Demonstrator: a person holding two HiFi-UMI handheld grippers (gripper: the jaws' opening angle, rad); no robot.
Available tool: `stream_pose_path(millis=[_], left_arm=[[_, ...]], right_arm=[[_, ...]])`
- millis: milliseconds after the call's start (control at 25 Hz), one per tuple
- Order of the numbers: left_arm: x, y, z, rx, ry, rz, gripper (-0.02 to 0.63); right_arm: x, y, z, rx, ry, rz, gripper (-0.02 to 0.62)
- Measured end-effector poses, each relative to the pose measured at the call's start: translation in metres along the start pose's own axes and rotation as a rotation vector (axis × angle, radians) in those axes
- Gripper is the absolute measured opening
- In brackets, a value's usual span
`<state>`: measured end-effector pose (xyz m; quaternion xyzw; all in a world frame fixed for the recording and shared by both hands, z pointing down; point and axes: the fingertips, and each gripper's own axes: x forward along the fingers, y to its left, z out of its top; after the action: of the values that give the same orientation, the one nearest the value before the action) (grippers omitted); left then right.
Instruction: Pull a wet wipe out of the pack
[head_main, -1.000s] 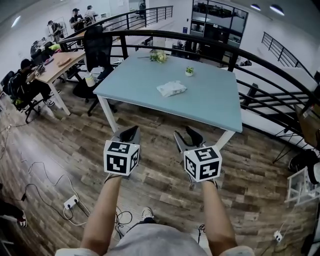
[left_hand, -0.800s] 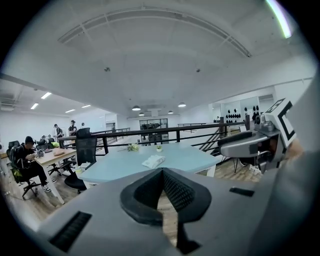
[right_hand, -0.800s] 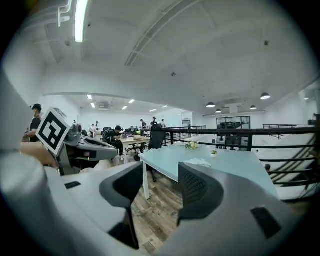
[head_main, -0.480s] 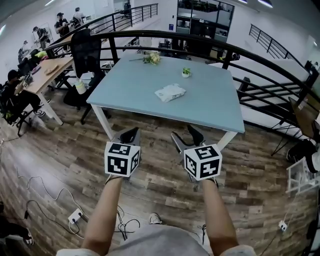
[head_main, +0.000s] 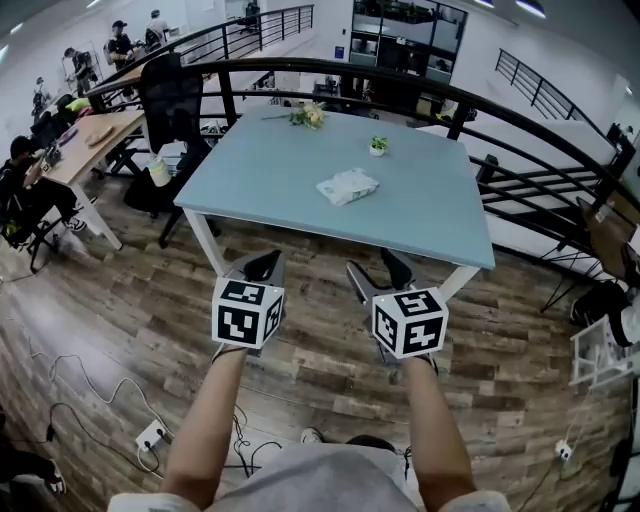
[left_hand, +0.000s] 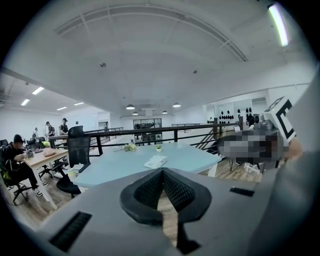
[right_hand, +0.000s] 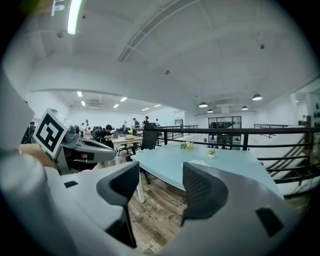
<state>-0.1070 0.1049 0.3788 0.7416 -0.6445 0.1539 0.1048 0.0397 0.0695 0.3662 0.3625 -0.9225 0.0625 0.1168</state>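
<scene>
The white wet wipe pack (head_main: 347, 186) lies flat near the middle of the light blue table (head_main: 260, 170), well ahead of both grippers. It also shows in the left gripper view as the pack (left_hand: 155, 161) and, small, in the right gripper view as the pack (right_hand: 197, 162). My left gripper (head_main: 262, 268) hovers over the wooden floor short of the table's front edge, its jaws shut with nothing between them (left_hand: 162, 172). My right gripper (head_main: 377, 270) hangs beside it, open and empty (right_hand: 160, 182); its jaws have just been opening.
A small potted plant (head_main: 378, 146) and a bunch of flowers (head_main: 307, 115) stand at the table's far side. A black railing (head_main: 480, 110) curves behind the table. An office chair (head_main: 170, 95) and a desk with people are at the left. Cables and a power strip (head_main: 150, 435) lie on the floor.
The person has stepped toward the table, carrying both grippers forward with them. The right jaws stand a little wider apart than before.
</scene>
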Motion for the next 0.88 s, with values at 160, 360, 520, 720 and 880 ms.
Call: stream_pose_path(millis=[160, 360, 520, 720, 880], left_arm=[[0.004, 0.004, 0.003, 0.009, -0.004, -0.005, -0.008], [0.016, 0.004, 0.01, 0.023, -0.01, -0.013, -0.008], [0.026, 0.005, 0.013, 0.034, -0.008, -0.017, -0.008], [0.039, 0.015, 0.011, 0.036, -0.01, -0.012, -0.008], [0.055, 0.022, 0.012, 0.036, -0.004, -0.007, -0.008]], right_arm=[[0.004, -0.002, 0.002, -0.001, -0.002, -0.01, 0.255], [0.01, -0.011, 0.008, -0.001, -0.01, -0.02, 0.255], [0.017, -0.02, 0.01, 0.005, -0.02, -0.031, 0.255], [0.032, -0.027, 0.011, -0.001, -0.025, -0.035, 0.255], [0.049, -0.037, 0.011, -0.006, -0.021, -0.031, 0.255]])
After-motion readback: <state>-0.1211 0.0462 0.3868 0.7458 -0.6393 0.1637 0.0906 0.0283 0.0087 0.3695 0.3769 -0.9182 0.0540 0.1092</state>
